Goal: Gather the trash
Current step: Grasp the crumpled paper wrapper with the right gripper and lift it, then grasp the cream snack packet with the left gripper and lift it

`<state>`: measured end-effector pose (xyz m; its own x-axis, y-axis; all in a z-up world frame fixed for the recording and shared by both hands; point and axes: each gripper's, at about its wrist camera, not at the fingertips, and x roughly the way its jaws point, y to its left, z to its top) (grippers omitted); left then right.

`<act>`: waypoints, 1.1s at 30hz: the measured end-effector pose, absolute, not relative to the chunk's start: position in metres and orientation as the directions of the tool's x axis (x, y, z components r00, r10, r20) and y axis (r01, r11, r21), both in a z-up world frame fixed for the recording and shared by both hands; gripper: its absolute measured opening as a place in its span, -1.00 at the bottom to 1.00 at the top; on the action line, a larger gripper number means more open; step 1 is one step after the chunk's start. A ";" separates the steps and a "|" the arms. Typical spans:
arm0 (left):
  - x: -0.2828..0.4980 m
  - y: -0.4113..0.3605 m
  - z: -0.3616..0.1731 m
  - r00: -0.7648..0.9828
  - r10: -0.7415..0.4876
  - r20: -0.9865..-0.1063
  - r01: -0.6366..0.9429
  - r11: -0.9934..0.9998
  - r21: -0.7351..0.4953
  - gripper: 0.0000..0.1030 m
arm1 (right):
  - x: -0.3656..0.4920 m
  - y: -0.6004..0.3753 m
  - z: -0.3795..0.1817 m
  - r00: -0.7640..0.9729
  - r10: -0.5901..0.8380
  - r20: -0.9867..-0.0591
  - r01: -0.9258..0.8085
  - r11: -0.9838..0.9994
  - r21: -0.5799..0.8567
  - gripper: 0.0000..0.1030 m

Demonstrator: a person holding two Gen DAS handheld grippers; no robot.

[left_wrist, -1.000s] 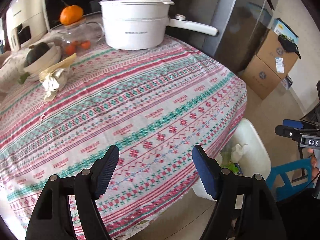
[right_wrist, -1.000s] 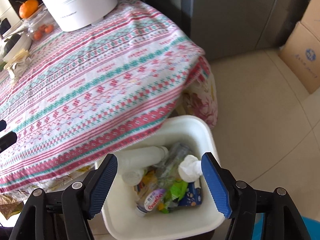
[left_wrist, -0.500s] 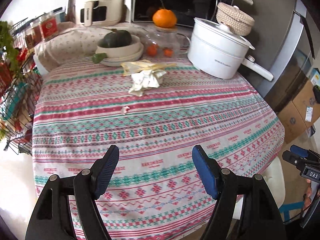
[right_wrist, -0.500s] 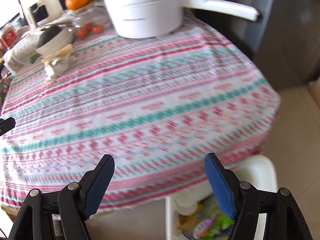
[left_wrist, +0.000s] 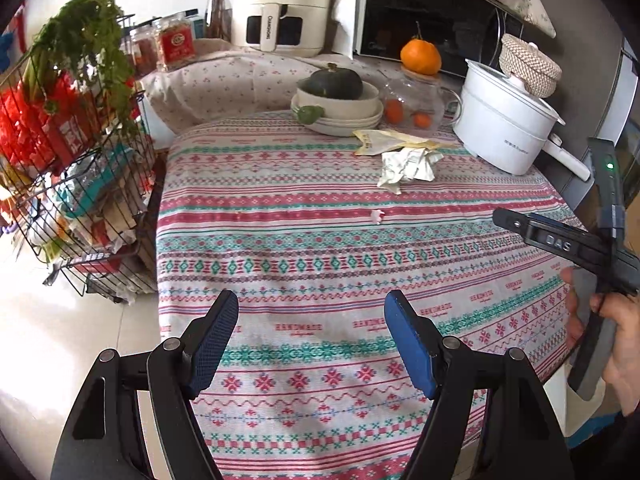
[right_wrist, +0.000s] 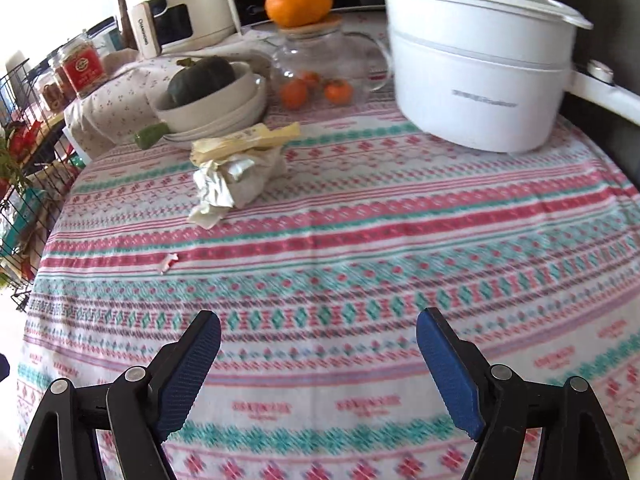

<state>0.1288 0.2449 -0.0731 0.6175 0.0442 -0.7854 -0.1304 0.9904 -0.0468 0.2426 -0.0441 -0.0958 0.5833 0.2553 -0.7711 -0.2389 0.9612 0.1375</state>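
A crumpled white paper wad (left_wrist: 408, 164) lies on the patterned tablecloth (left_wrist: 320, 248) at the far side, with a flat yellow wrapper (left_wrist: 390, 140) just behind it. Both also show in the right wrist view: the wad (right_wrist: 236, 182) and the wrapper (right_wrist: 248, 140). A tiny pinkish scrap (left_wrist: 377, 215) lies mid-table; it shows in the right wrist view too (right_wrist: 168, 263). My left gripper (left_wrist: 312, 340) is open and empty above the near edge. My right gripper (right_wrist: 318, 364) is open and empty over the table, well short of the wad.
A white pot (left_wrist: 504, 132) stands at the far right, a bowl with a green squash (left_wrist: 338, 98) and a glass teapot (left_wrist: 416, 108) with an orange on top behind the trash. A wire rack (left_wrist: 72, 184) of goods stands to the table's left.
Both grippers swung from the floor bin at the table's right edge up and left over the table. The bin has left both views; the trash on the table is now ahead.
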 end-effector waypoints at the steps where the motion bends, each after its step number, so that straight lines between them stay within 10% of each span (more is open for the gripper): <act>1: 0.127 0.252 -0.073 0.617 0.047 -0.786 -0.143 0.988 -0.052 0.51 | 0.251 -0.034 -0.101 0.584 0.264 -0.768 -0.250 0.958 0.140 0.63; 16: 0.127 0.300 -0.074 0.605 0.037 -0.795 -0.268 0.950 -0.159 0.51 | 0.360 0.054 -0.152 0.615 0.285 -0.735 -0.188 0.958 0.215 0.60; 20: 0.130 0.296 -0.074 0.605 0.038 -0.795 -0.273 0.948 -0.162 0.51 | 0.374 0.052 -0.157 0.586 0.357 -0.727 -0.207 0.934 0.291 -0.31; 33: 0.153 0.244 -0.085 0.586 -0.148 -0.797 -0.220 0.917 -0.332 0.51 | 0.296 -0.036 -0.130 0.496 0.369 -0.786 -0.254 0.927 0.275 -0.48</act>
